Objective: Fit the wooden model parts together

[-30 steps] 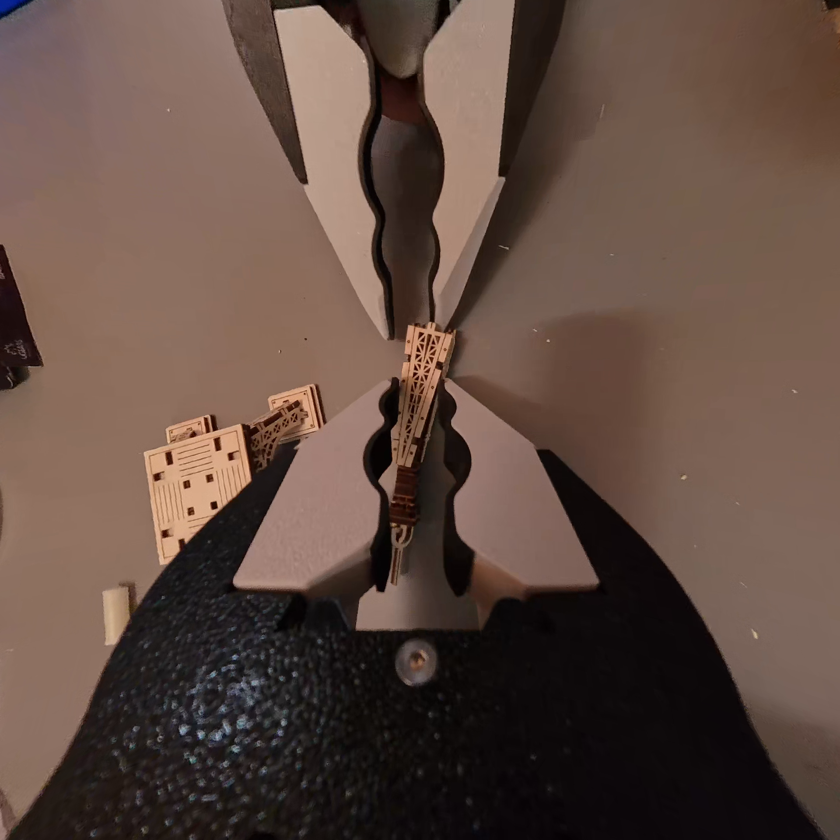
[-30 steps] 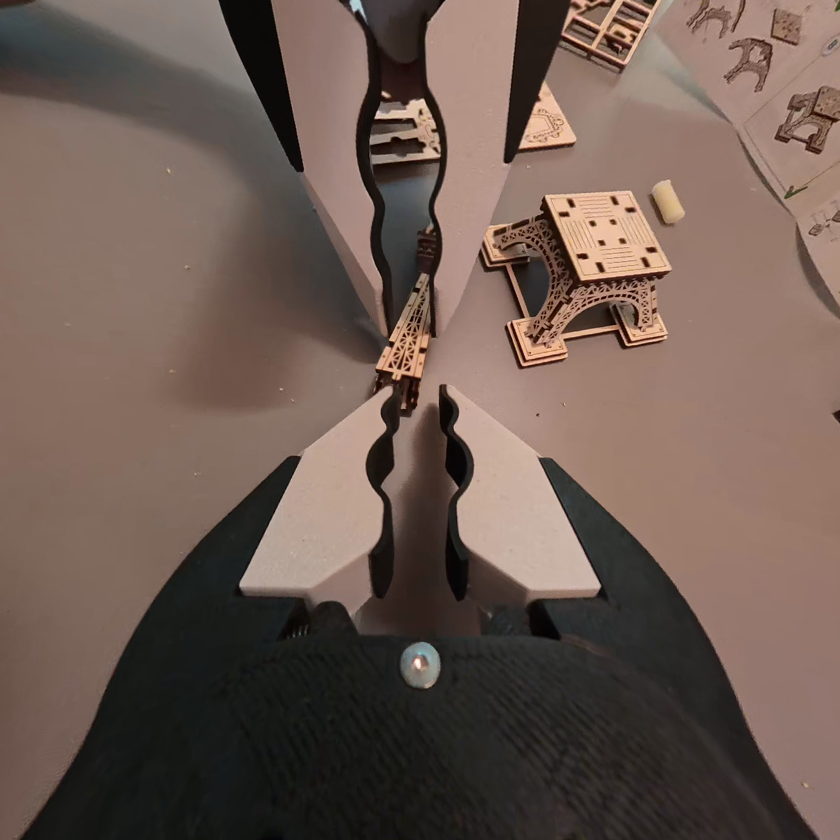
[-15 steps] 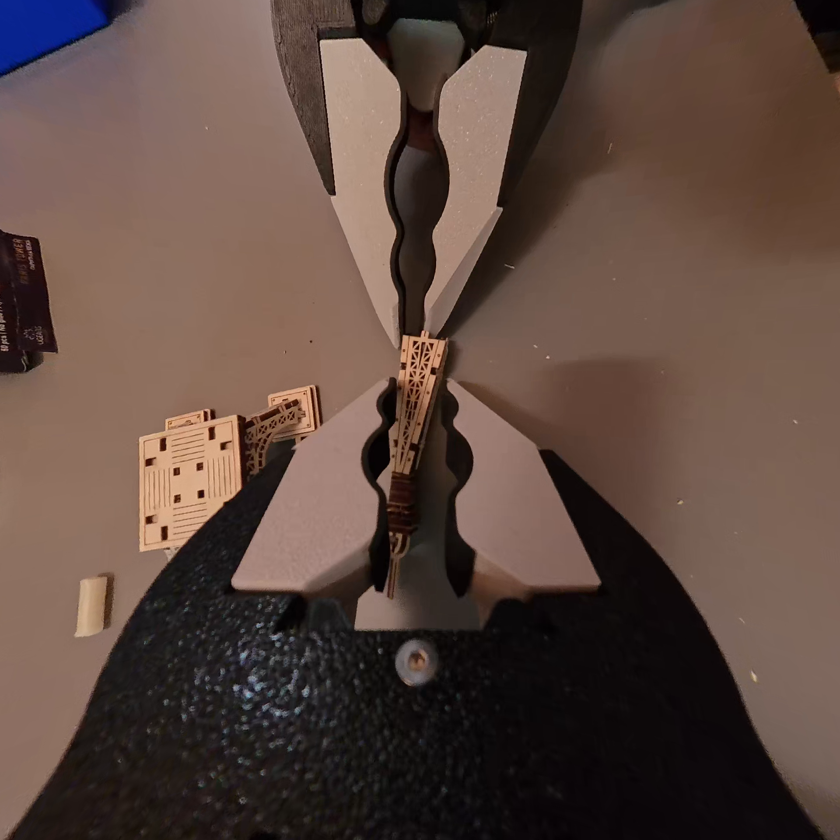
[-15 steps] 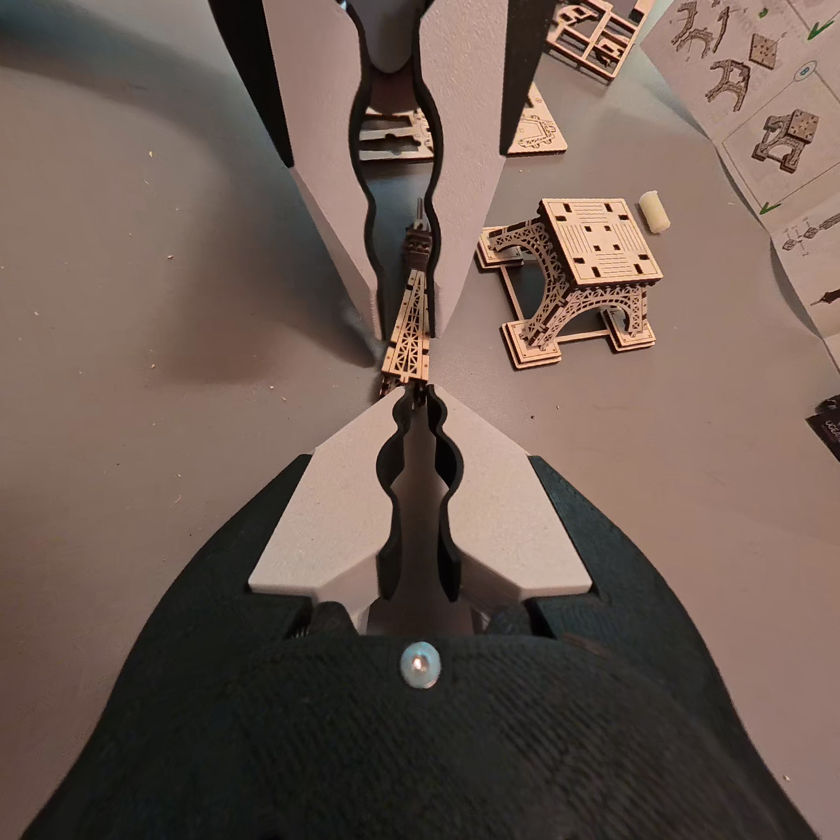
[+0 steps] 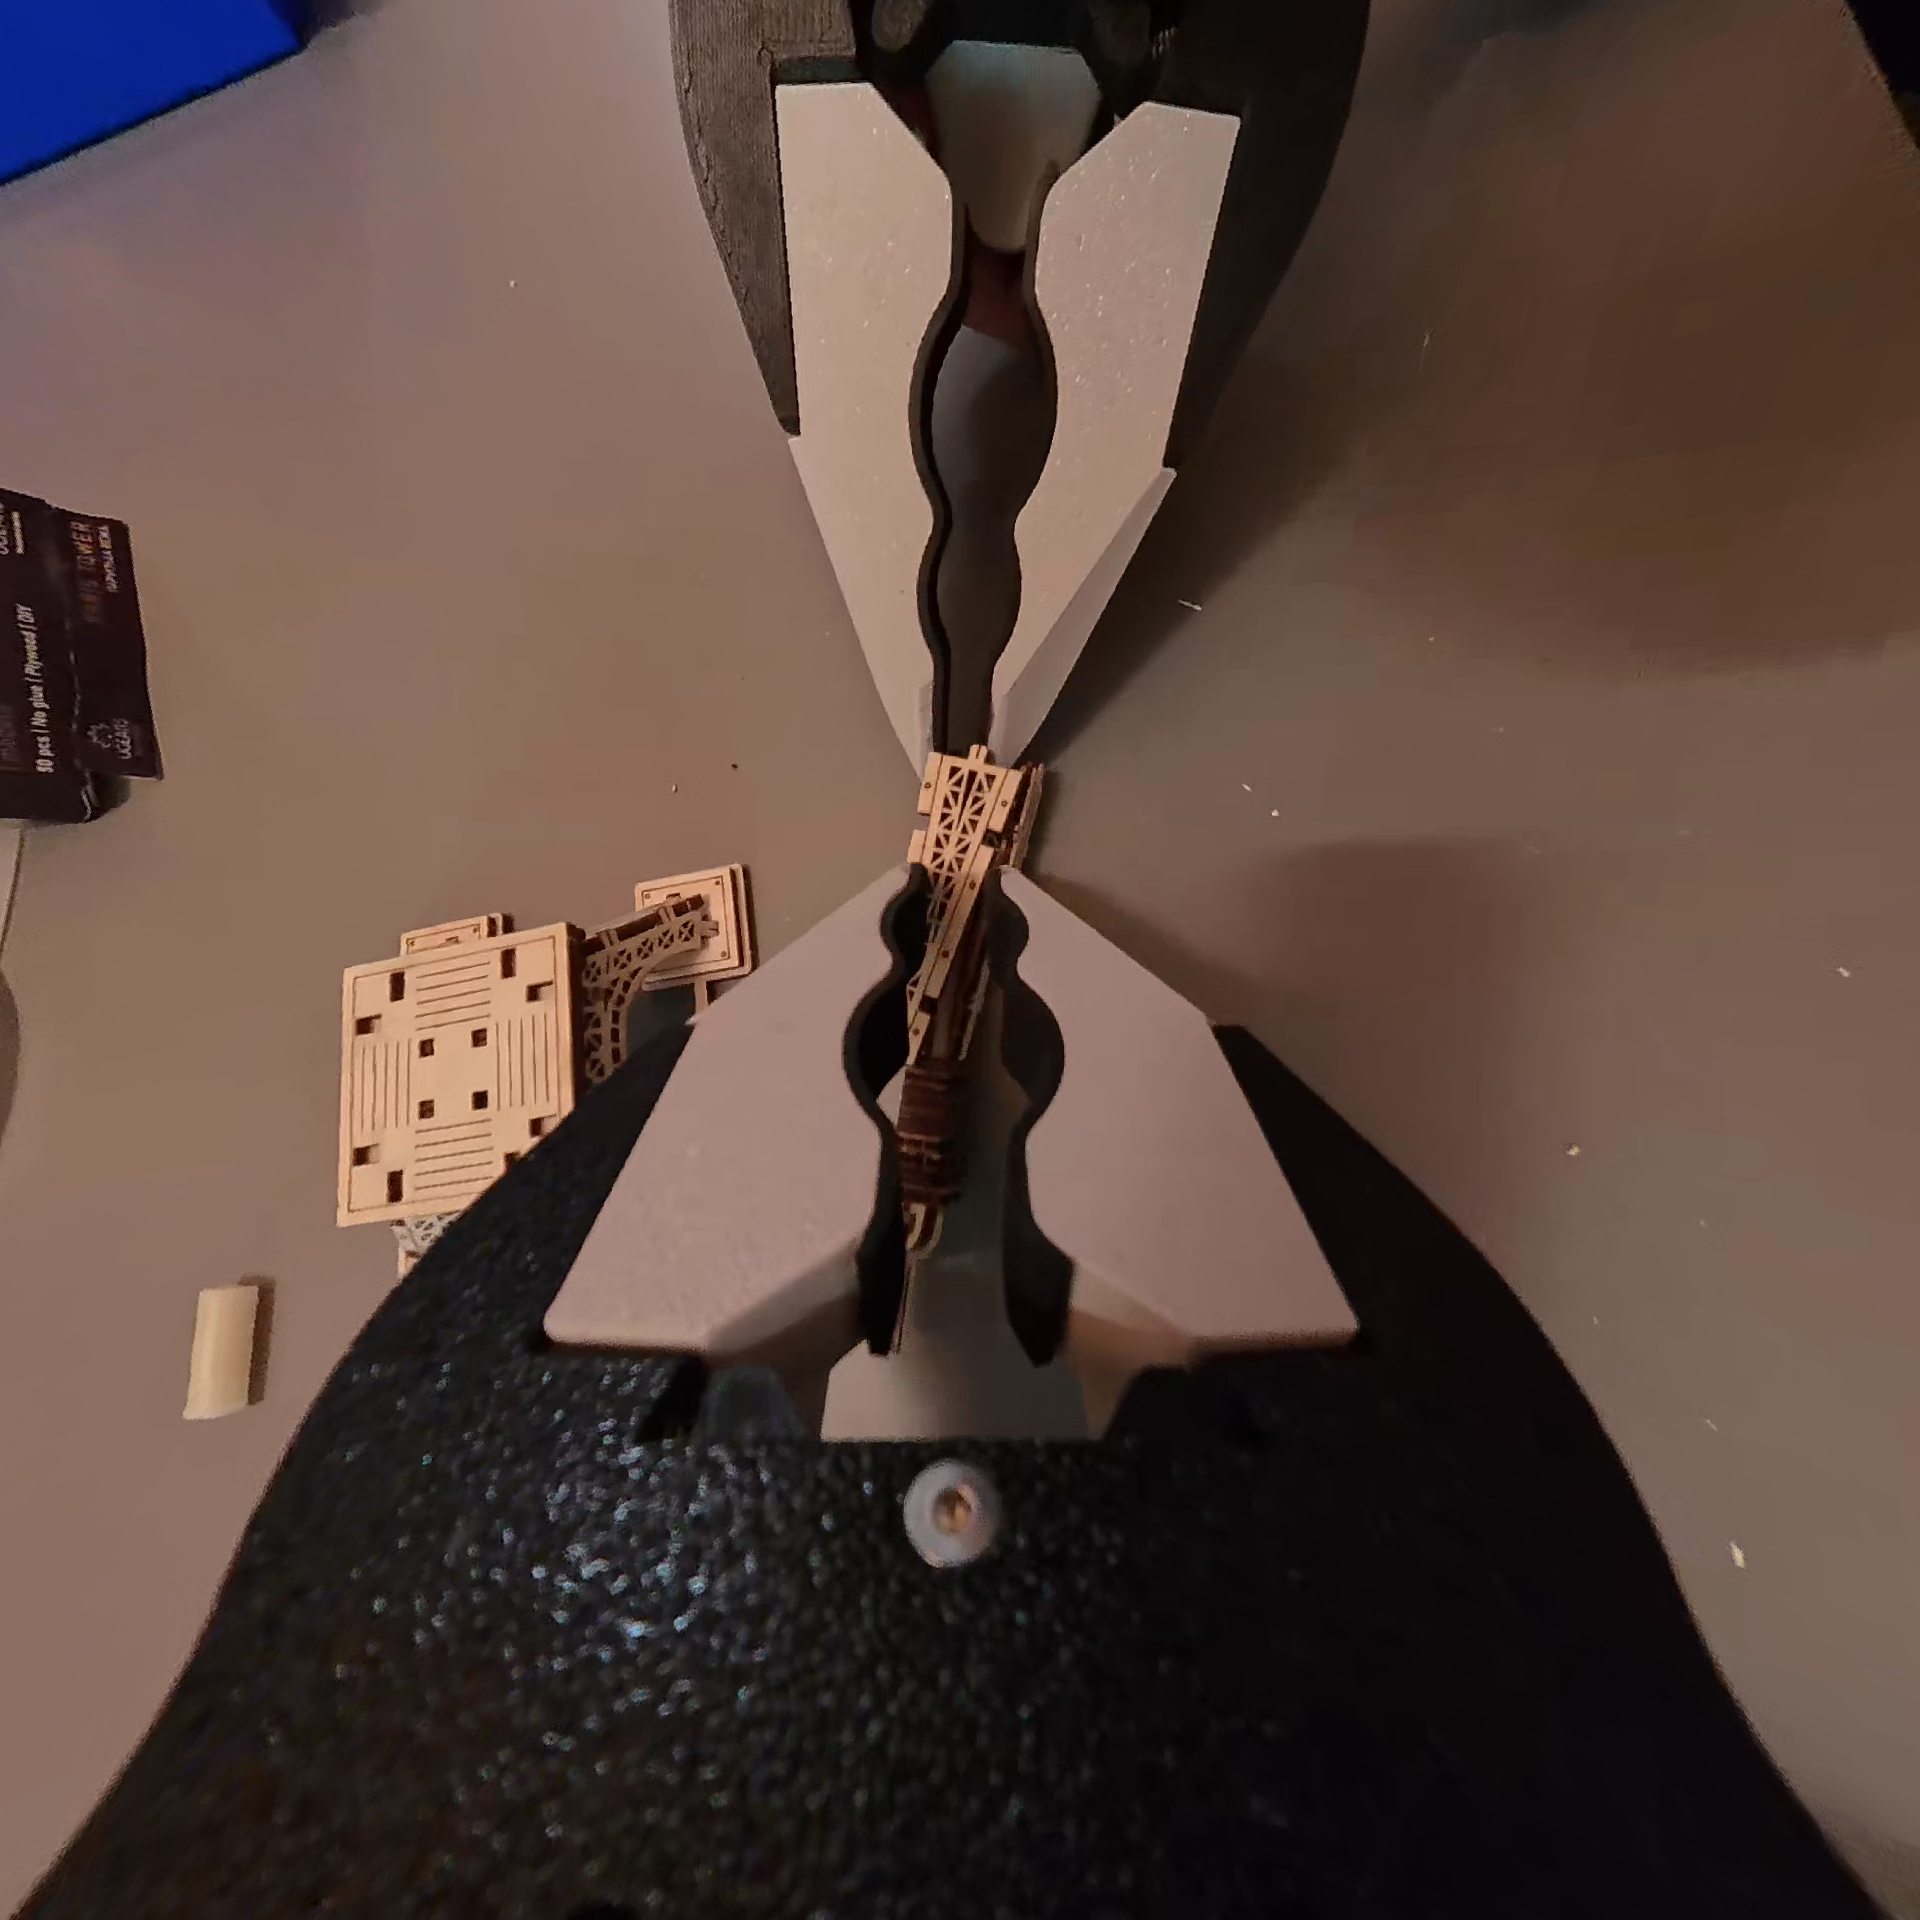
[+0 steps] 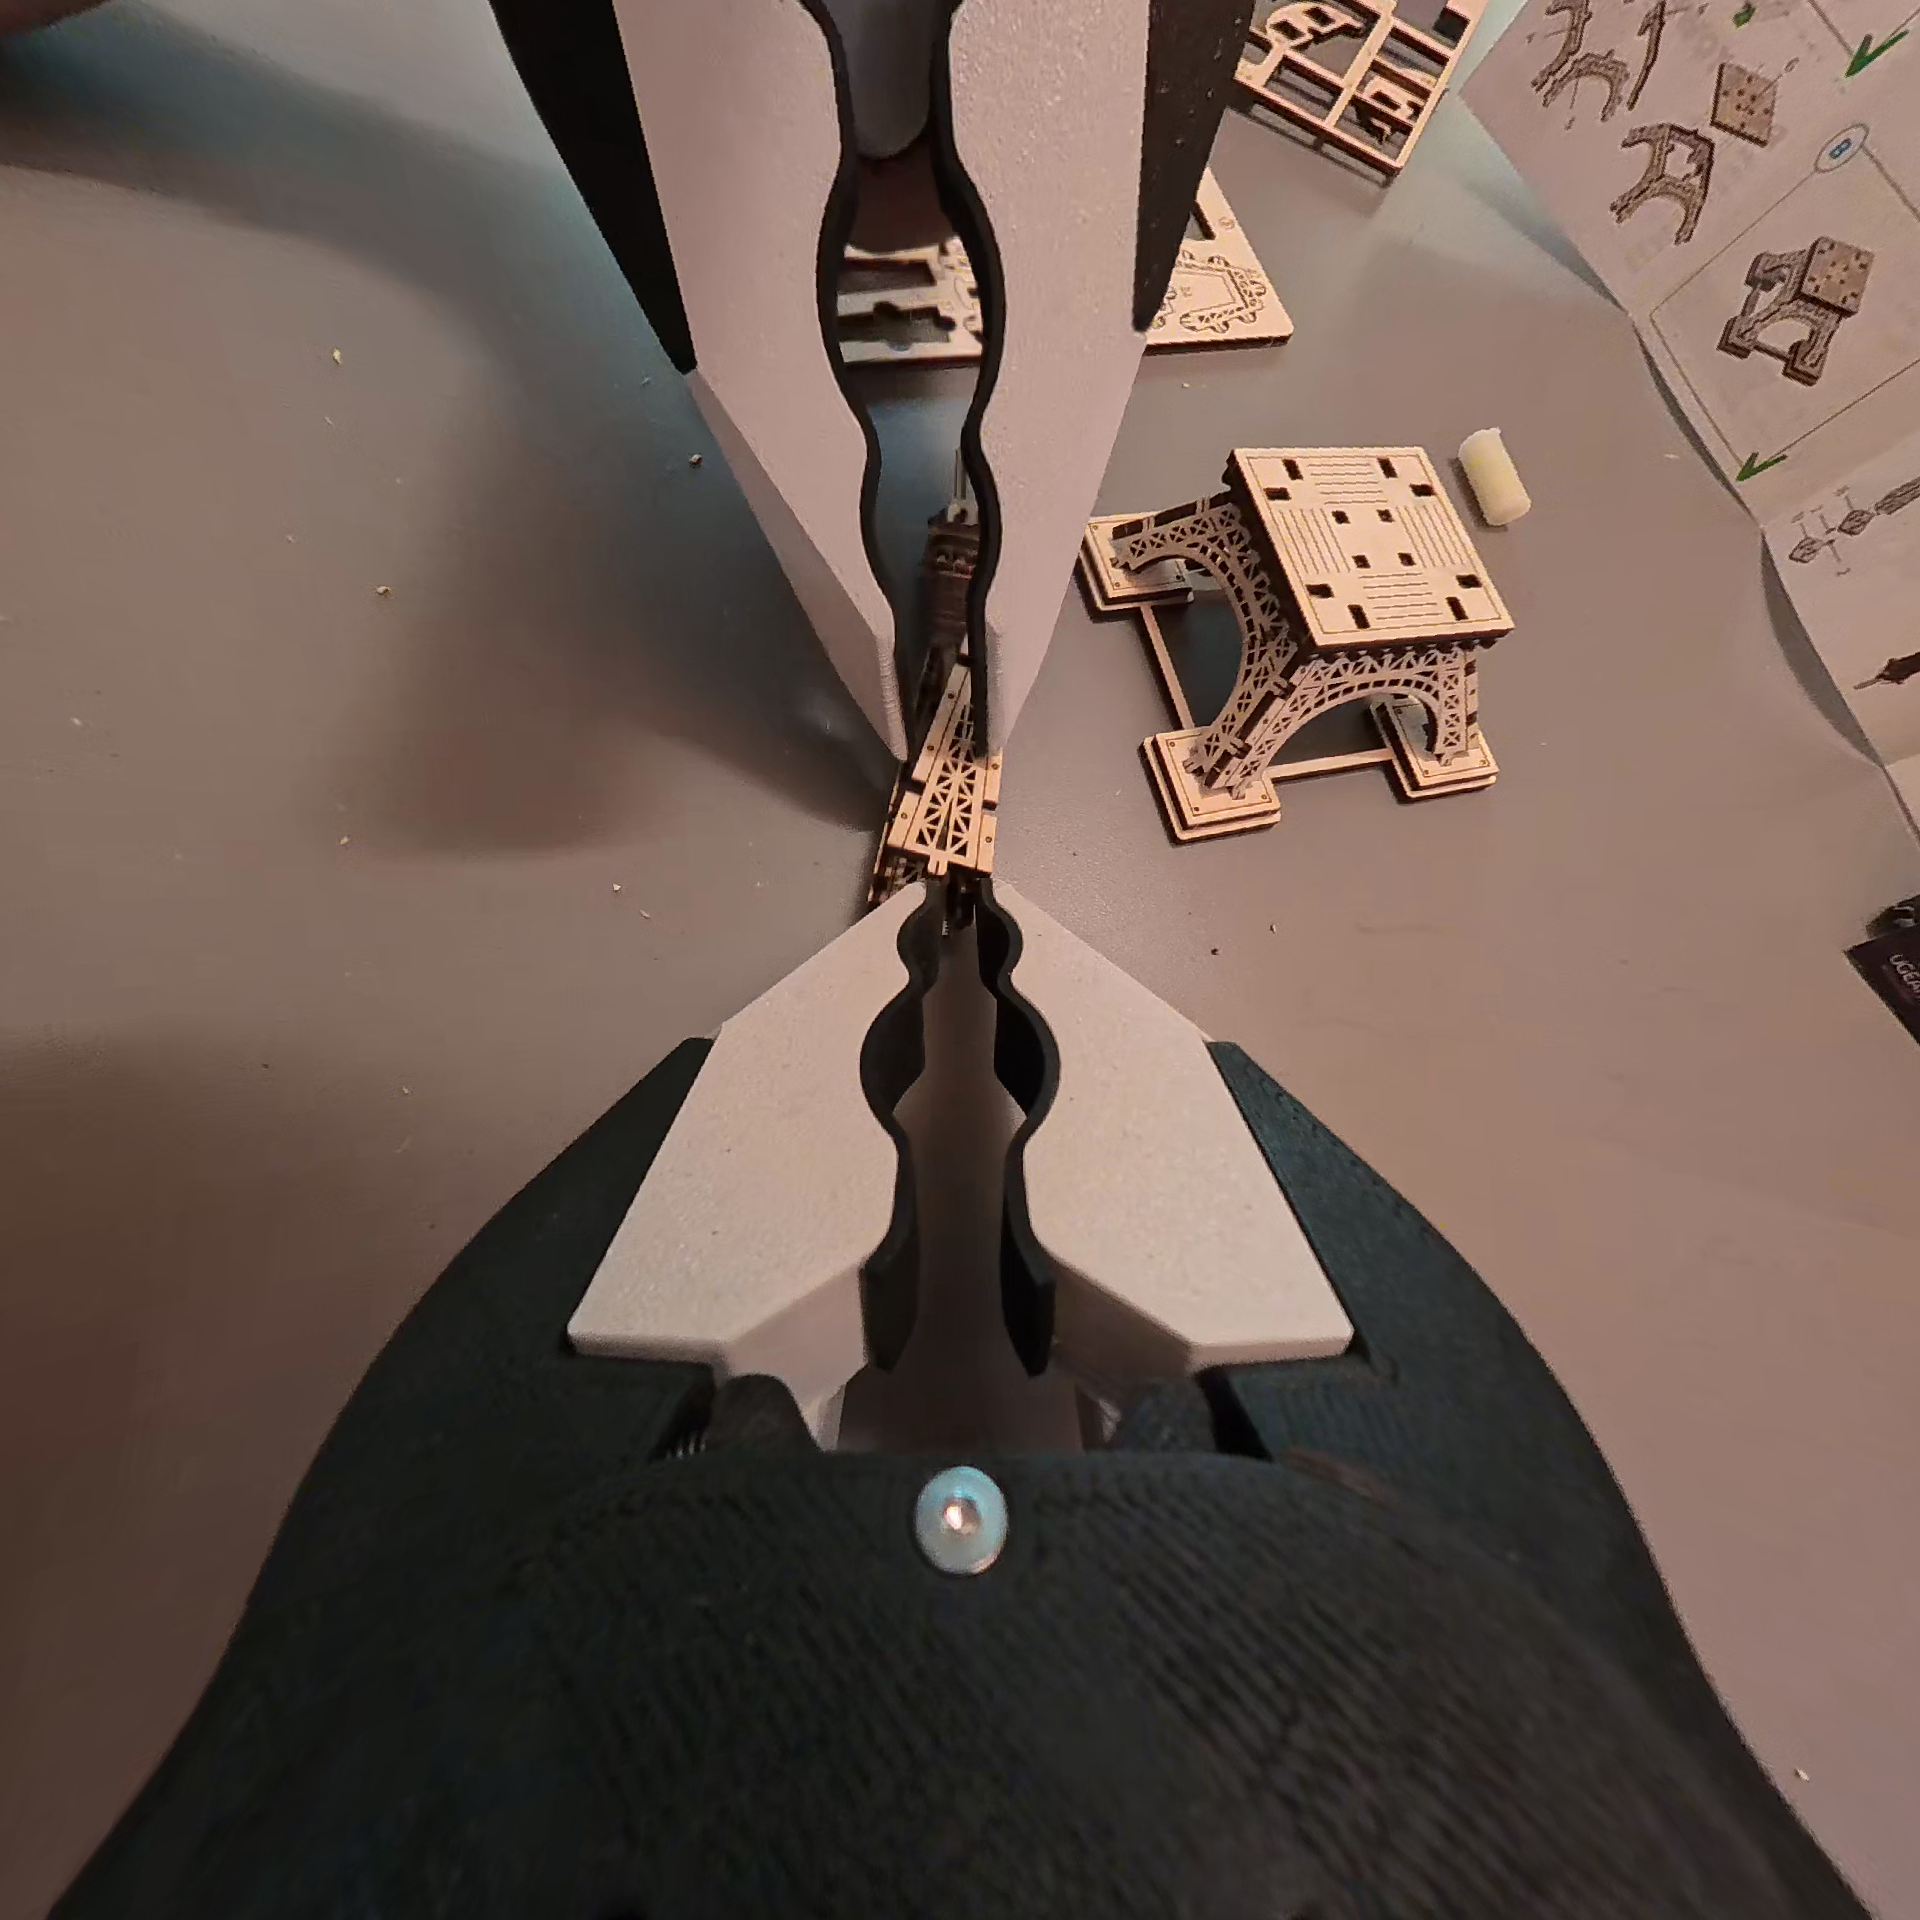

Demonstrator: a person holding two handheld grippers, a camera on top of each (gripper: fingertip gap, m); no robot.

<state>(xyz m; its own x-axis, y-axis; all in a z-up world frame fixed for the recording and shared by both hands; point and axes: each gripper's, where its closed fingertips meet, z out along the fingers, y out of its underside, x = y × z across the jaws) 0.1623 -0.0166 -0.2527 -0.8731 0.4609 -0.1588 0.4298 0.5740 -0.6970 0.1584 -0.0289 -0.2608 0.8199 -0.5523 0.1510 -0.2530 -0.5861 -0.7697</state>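
Lattice wooden spire [image 5: 961, 862] between tools

place: hobby worktable | cues: grey tabletop [image 6: 1455, 1039], instruction sheet [image 6: 1714, 208], punched plywood sheets [image 6: 1340, 73]

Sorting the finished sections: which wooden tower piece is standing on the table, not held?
The arched tower base, standing on its four feet right of the tongs. The slim tower spire is off the table, gripped between both tongs.

grey table [image 6: 1455, 1039] | instruction sheet [image 6: 1766, 260] | dark packet [image 5: 62, 665] | cream cylinder [image 6: 1493, 490]
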